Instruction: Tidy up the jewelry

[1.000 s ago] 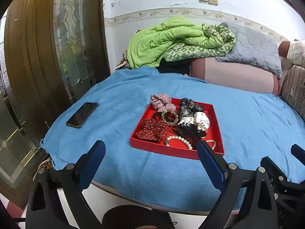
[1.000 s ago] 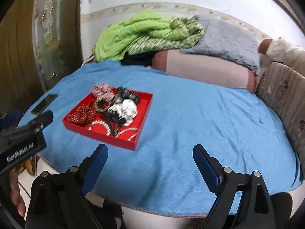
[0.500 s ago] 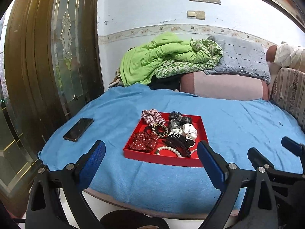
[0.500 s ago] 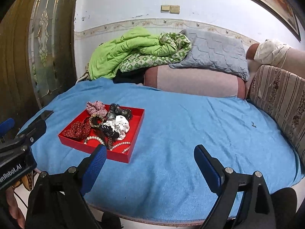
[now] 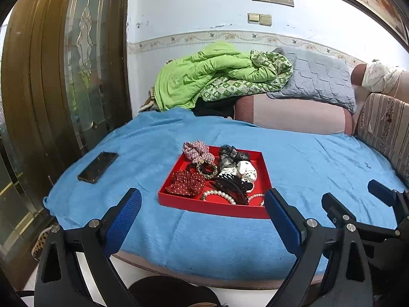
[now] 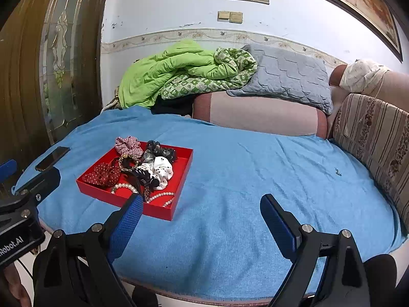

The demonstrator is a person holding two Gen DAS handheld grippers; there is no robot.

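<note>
A red tray (image 5: 212, 208) lies on the blue cloth, left of middle; it also shows in the right wrist view (image 6: 184, 168). It holds several scrunchies, a red dotted one (image 5: 185, 183), a white dotted one (image 5: 246, 172), a checked one (image 5: 198, 149), a dark hair claw (image 5: 230, 186) and pearl strings (image 5: 219, 195). My left gripper (image 5: 203, 216) is open and empty, held back from the tray's near edge. My right gripper (image 6: 202, 217) is open and empty, to the right of the tray.
A black phone (image 5: 98, 166) lies on the cloth left of the tray. A wooden glass door (image 5: 51, 76) stands at the left. Green bedding (image 5: 217, 76), a grey pillow (image 5: 314, 76) and a pink bolster (image 5: 294, 117) lie behind. A striped cushion (image 6: 375, 133) is at the right.
Both grippers have pulled back from the tray and tilted up, so more wall shows. Both jaws have stayed open and empty.
</note>
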